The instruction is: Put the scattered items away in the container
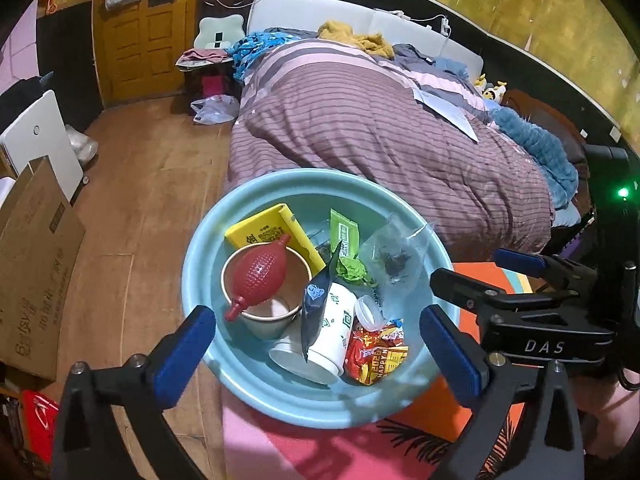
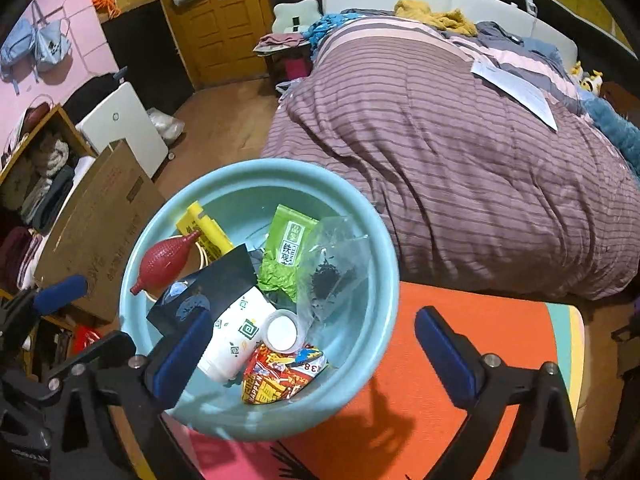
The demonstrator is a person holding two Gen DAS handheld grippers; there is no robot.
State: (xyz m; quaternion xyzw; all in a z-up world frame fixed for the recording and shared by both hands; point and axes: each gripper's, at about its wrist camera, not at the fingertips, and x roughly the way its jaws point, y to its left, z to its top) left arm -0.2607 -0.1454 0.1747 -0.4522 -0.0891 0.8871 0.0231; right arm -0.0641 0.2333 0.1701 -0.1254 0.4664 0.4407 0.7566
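Between the spread blue pads of the left tool (image 1: 318, 348), nothing is gripped; its jaws stand wide apart above the near half of a light blue basin (image 1: 256, 196). Right tool (image 2: 316, 354): likewise wide open and empty, hanging over the basin's near right rim and an orange mat (image 2: 480, 320) on the surface.

Contents of the basin, near to far from the tools:
- red and yellow snack packet (image 1: 376, 356), nearest, just ahead of the left tool's right pad
- small clear lidded tub (image 2: 282, 334), touching the snack packet
- white paper cup with green pattern (image 1: 334, 330), lying on its side
- dark blue pouch (image 2: 212, 288), resting over the patterned cup
- brown paper cup (image 1: 268, 296), upright, left of the pouch
- red rubber bulb blower (image 1: 256, 278), lying across the brown cup's mouth
- green tea sachet (image 2: 286, 248), crumpled at its lower end
- clear plastic bag with dark leaves (image 2: 336, 264), right of the sachet, leaning on the basin wall
- yellow box (image 1: 276, 234), farthest, against the back wall

Beyond the basin: bed with striped purple quilt (image 2: 460, 160). To the left, a cardboard box (image 1: 32, 272) on the wooden floor (image 1: 160, 168).
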